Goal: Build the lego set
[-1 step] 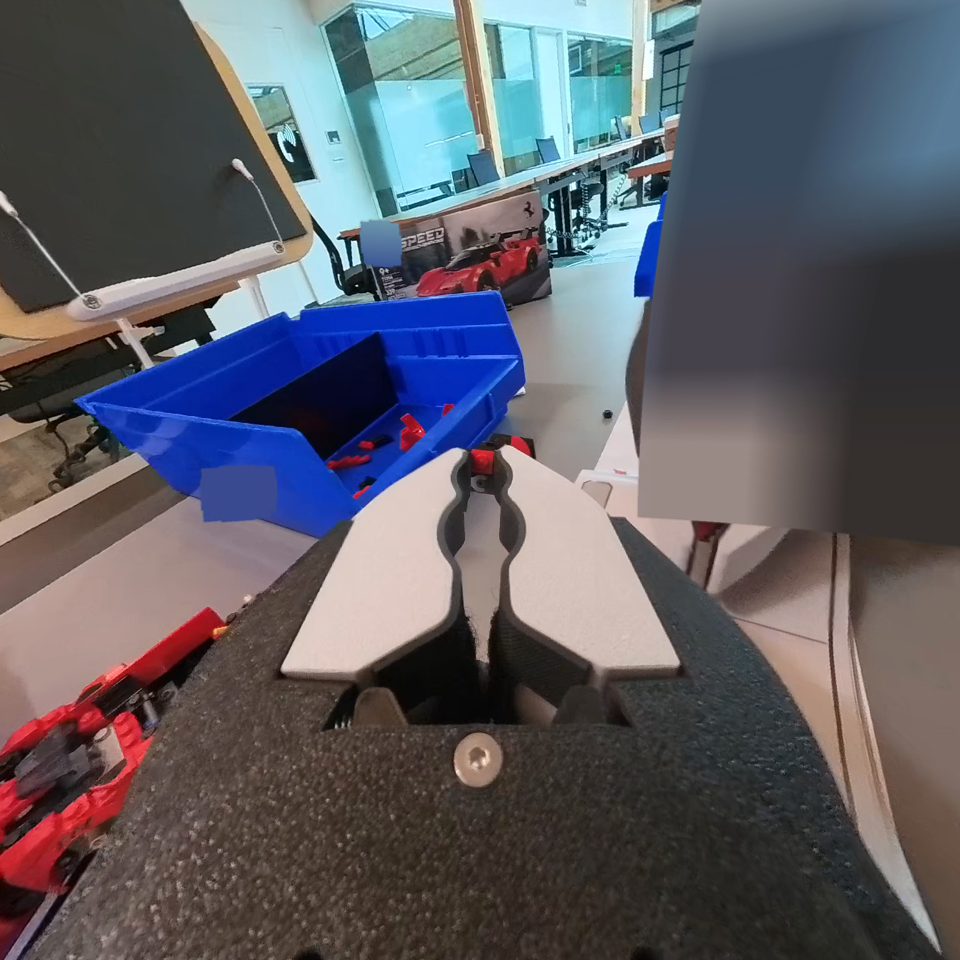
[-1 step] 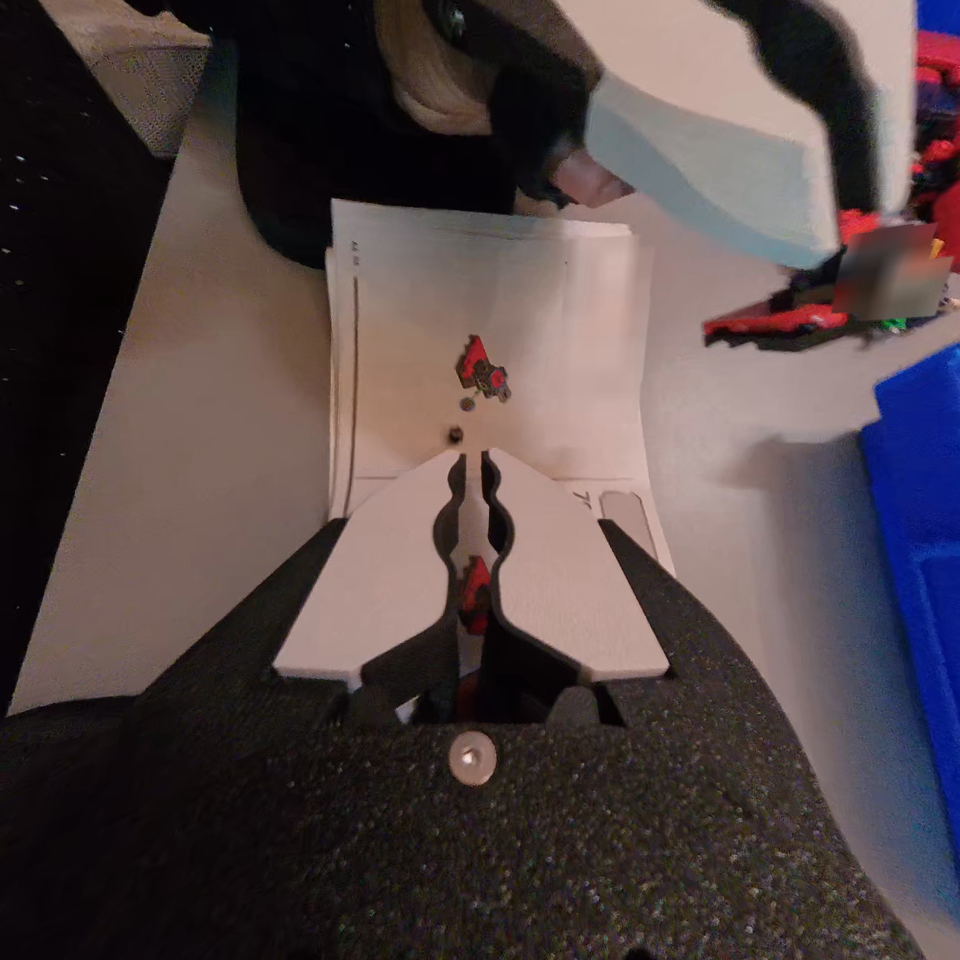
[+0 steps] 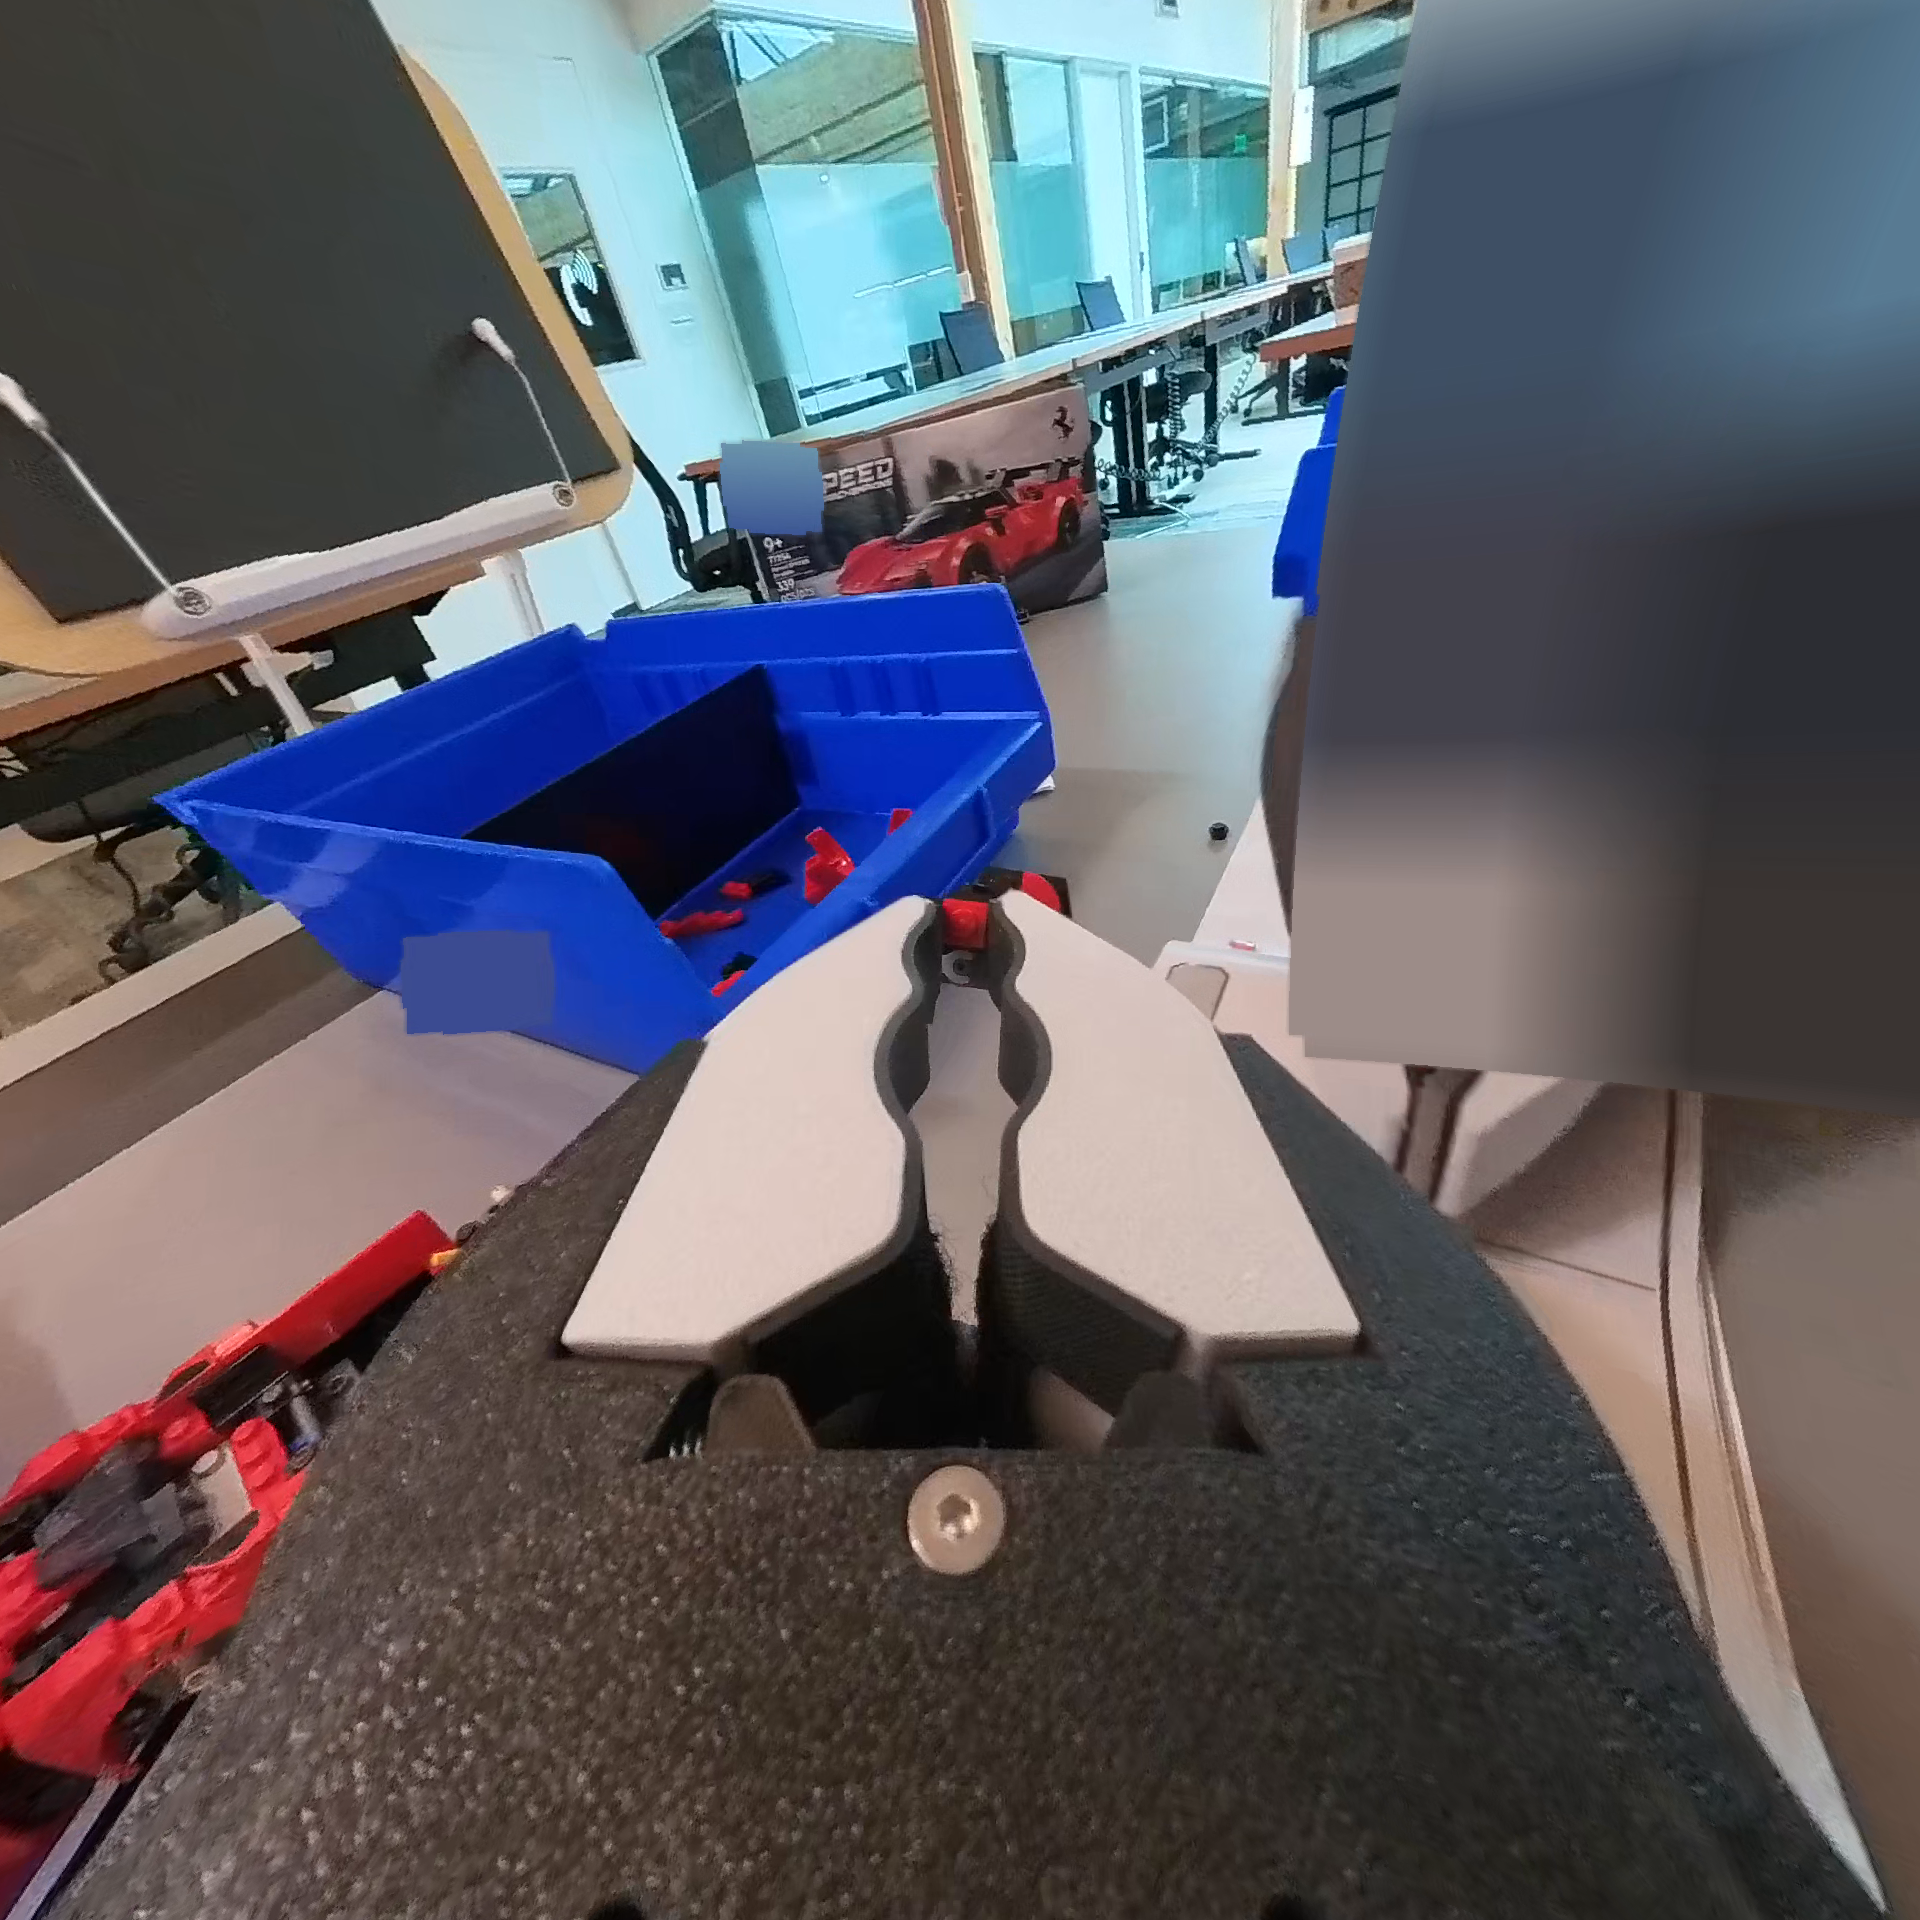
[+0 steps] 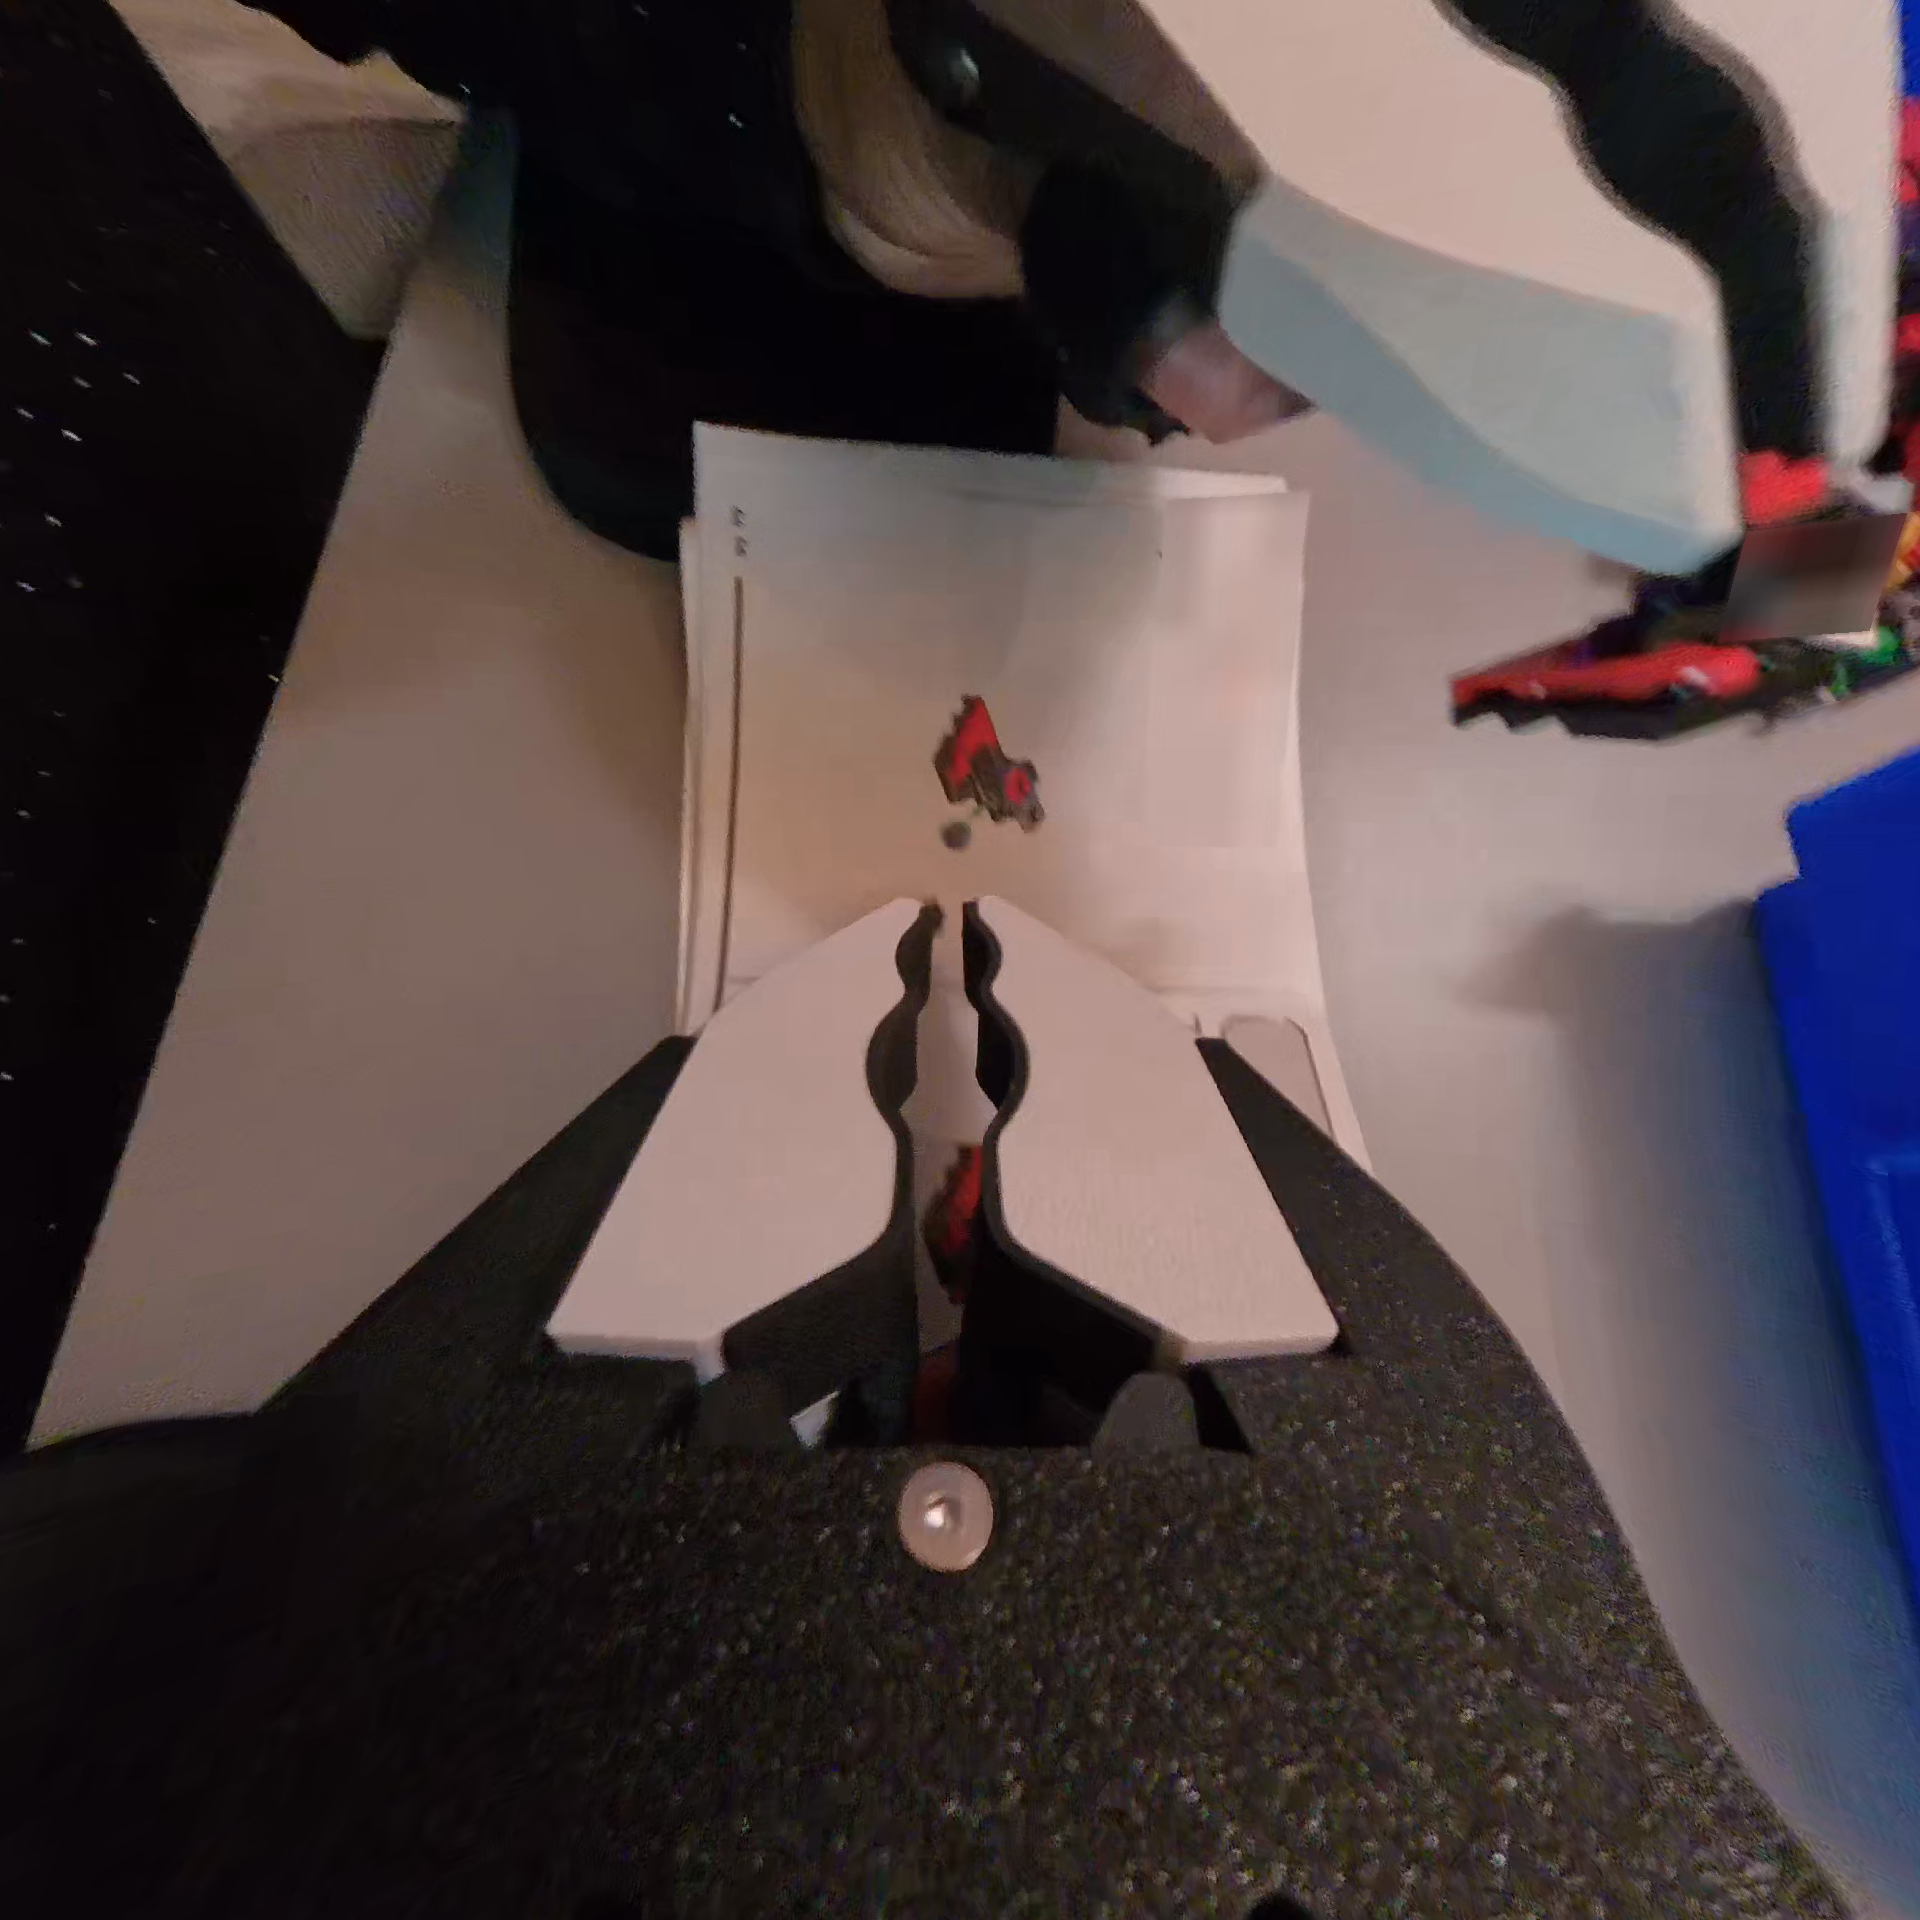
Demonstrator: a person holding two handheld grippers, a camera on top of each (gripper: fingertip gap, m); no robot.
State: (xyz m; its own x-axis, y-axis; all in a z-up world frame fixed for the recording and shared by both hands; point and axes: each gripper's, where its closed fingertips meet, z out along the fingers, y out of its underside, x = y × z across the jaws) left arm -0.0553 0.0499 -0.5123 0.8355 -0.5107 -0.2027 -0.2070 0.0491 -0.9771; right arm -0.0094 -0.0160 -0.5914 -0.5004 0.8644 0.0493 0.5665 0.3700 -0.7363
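My left gripper is shut on a small red Lego piece, held above the table in front of the blue bin. My right gripper hovers over the open white instruction booklet, its fingers almost together with a tiny dark piece at the tips. A small red and black sub-assembly and a grey stud lie on the page just beyond. The half-built red car lies at the lower left; it also shows in the right wrist view.
The blue bin holds several loose red and black pieces. The Lego set box stands behind it. A small black piece lies on the grey table. A second blue bin is at the right. A person's dark sleeve is beyond the booklet. The left gripper's tips are roughly 11 cm from the right gripper's.
The right gripper's tips have edged forward onto the tiny dark piece on the booklet. The left gripper and its red piece have not visibly moved.
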